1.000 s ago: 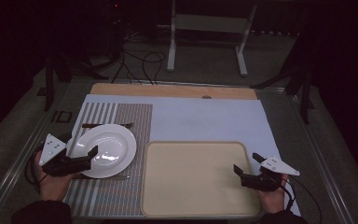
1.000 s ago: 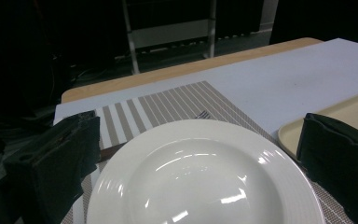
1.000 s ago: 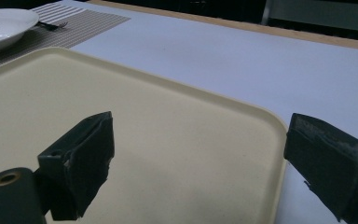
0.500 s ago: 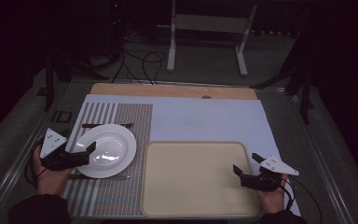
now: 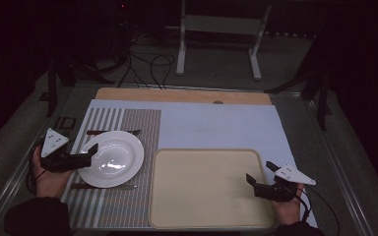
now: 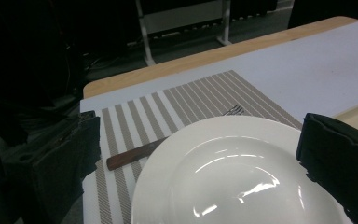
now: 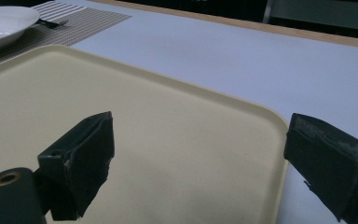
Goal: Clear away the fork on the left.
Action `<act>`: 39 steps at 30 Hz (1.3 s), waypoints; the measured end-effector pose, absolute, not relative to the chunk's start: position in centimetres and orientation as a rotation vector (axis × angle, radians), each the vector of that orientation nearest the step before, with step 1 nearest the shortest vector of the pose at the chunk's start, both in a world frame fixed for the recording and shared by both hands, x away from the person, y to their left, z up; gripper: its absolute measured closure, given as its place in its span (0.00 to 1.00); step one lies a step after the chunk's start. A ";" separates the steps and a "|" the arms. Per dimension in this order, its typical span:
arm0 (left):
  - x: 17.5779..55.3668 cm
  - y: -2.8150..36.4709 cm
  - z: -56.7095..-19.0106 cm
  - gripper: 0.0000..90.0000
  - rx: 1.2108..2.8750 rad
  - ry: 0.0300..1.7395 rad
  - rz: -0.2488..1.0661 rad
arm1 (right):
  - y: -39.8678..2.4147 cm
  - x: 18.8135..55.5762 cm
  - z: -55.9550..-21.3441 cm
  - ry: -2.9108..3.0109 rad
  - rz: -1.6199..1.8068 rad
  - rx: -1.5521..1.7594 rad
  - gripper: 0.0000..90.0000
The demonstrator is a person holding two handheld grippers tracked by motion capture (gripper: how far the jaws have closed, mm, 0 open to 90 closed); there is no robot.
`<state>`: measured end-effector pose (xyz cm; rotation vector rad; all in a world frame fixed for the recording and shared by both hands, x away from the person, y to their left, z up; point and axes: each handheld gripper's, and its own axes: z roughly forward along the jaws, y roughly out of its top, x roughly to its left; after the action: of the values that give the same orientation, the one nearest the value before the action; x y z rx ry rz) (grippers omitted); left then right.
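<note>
A white plate [image 5: 110,158] lies on a striped placemat [image 5: 128,123] at the left. My left gripper [image 5: 89,155] is open at the plate's left rim. In the left gripper view the plate [image 6: 233,177] lies between the spread jaws of the left gripper [image 6: 200,140]. A fork [image 6: 135,154] with a brown handle lies just behind the plate. A cream tray [image 5: 209,189] lies empty at the centre right. My right gripper [image 5: 259,172] stands open at its right edge. In the right gripper view the tray's rim [image 7: 279,140] runs between the jaws of the right gripper [image 7: 200,144], which hold nothing.
A knife [image 5: 103,187] lies on the placemat in front of the plate. A pale blue mat [image 5: 216,128] covers the table behind the tray, with a wooden strip [image 5: 182,96] at the far edge. Cables and a stand's legs lie on the dark floor beyond.
My left gripper has shifted a little away from the person along the plate's left rim. The plate, tray and right gripper have stayed in place.
</note>
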<state>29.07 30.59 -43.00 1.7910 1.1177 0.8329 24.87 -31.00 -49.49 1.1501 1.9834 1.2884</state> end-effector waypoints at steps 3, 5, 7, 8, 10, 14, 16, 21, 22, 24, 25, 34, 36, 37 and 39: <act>29.5 30.8 -42.9 0.00 1.803 1.122 0.833 | -31.0 24.9 -49.5 1.984 1.289 1.151 0.09; 29.9 30.8 -42.8 0.00 1.809 1.123 0.832 | -31.0 24.9 -49.5 1.986 1.290 1.152 0.09; 30.0 30.9 -42.7 0.00 1.815 1.124 0.832 | -31.0 24.9 -49.5 1.987 1.290 1.152 0.09; 30.3 31.0 -42.6 0.00 1.822 1.123 0.830 | -31.0 24.9 -49.5 1.987 1.290 1.150 0.09; 30.6 31.1 -42.5 0.00 1.828 1.124 0.831 | -31.0 24.9 -49.5 1.988 1.291 1.152 0.09; 31.0 31.3 -42.7 0.00 1.831 1.134 0.825 | -31.0 24.9 -49.6 1.989 1.291 1.149 0.09; 31.2 31.4 -42.8 0.00 1.823 1.140 0.825 | -31.0 24.9 -49.6 1.991 1.293 1.148 0.09; 31.8 31.4 -43.2 0.00 1.826 1.156 0.842 | -31.0 24.9 -49.6 1.991 1.291 1.148 0.09; 31.8 31.5 -43.2 0.00 1.825 1.162 0.857 | -31.0 24.9 -49.6 1.992 1.293 1.151 0.09; 32.0 31.5 -43.2 0.00 1.819 1.165 0.863 | -31.0 24.9 -49.6 1.992 1.293 1.152 0.09; 32.2 31.6 -43.3 0.00 1.809 1.179 0.860 | -31.0 24.9 -49.6 1.994 1.291 1.151 0.09; 33.5 32.2 -43.7 0.00 1.805 1.195 0.874 | -31.0 24.9 -49.6 1.996 1.290 1.150 0.09; 33.9 32.3 -43.7 0.00 1.805 1.208 0.861 | -31.0 24.9 -49.6 1.997 1.288 1.150 0.09; 34.0 32.4 -43.7 0.00 1.809 1.213 0.852 | -31.0 24.9 -49.6 1.997 1.287 1.149 0.09; 34.4 32.5 -43.7 0.00 1.823 1.229 0.837 | -31.0 25.0 -49.6 1.998 1.287 1.149 0.09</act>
<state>34.42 32.51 -43.66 1.8234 1.2294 0.8367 24.95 -30.99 -49.61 1.1487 1.9977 1.2870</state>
